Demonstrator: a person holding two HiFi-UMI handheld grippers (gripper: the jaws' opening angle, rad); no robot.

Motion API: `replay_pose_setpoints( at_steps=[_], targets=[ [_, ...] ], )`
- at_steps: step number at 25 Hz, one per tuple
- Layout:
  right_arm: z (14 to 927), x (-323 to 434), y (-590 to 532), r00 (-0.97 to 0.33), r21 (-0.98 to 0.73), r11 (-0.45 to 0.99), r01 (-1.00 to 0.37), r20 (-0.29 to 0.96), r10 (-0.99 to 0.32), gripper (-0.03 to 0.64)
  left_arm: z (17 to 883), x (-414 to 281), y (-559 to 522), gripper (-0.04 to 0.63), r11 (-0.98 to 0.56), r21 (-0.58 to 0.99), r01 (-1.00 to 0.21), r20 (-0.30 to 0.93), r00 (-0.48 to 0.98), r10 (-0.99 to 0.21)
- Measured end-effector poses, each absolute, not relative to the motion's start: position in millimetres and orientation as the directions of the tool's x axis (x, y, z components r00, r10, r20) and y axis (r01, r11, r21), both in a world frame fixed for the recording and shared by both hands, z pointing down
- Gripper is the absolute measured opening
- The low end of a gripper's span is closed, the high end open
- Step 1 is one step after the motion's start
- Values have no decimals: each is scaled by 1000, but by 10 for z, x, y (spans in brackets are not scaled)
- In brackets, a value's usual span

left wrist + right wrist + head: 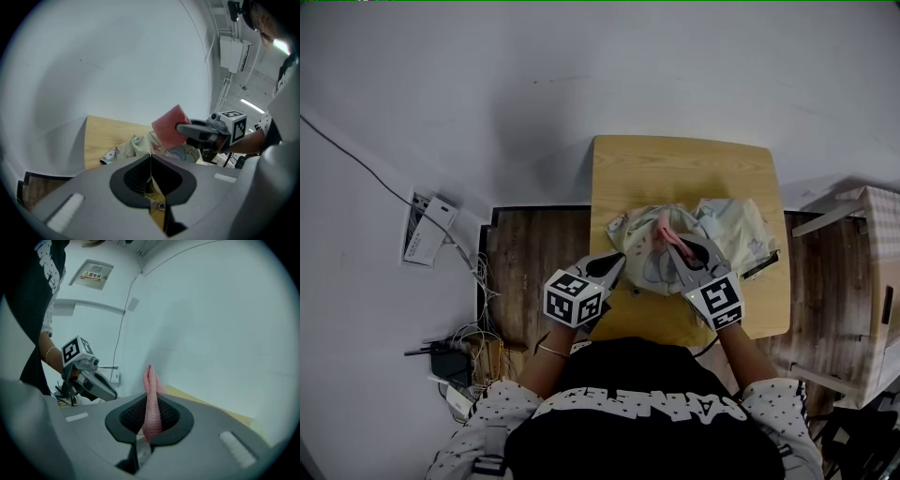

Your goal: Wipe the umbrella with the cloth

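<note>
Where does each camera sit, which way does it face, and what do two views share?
Head view: on the person's head, facing steeply down at table and umbrella; shows torso, both forearms, left gripper, right gripper.
Left gripper view: on the left gripper, along its shut jaws, toward the right gripper; shows right forearm.
Right gripper view: on the right gripper, along jaws clamping the cloth, toward the wall; shows left forearm.
Shared: each gripper view shows the other gripper.

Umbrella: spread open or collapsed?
Collapsed. The umbrella lies as a loose, crumpled bundle of fabric on the table; its canopy is not stretched out.
</note>
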State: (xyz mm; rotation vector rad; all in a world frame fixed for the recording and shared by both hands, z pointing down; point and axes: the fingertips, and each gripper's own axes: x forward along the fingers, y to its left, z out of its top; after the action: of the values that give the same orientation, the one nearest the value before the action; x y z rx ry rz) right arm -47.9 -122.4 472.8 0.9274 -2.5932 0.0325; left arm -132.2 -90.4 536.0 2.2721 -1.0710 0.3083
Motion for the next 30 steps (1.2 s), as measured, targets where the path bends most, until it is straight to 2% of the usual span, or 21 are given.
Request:
replay_pose_setpoints(
  at_steps=[5, 10, 30],
  targets=[
    [4787, -481, -1357, -678, 178, 773, -609, 389, -624, 32, 5345, -1311, -900, 8, -493, 418, -763, 439, 645, -626],
    [5007, -530, -1338, -676, 211, 806, -553, 452, -582, 32, 5354, -1334, -904, 8, -482, 420, -769, 441, 637, -632],
    [5353, -557, -895, -708, 114, 876, -469, 544, -450, 32, 5375, -1346, -910, 8, -482, 422, -768, 451, 639, -624]
  ],
)
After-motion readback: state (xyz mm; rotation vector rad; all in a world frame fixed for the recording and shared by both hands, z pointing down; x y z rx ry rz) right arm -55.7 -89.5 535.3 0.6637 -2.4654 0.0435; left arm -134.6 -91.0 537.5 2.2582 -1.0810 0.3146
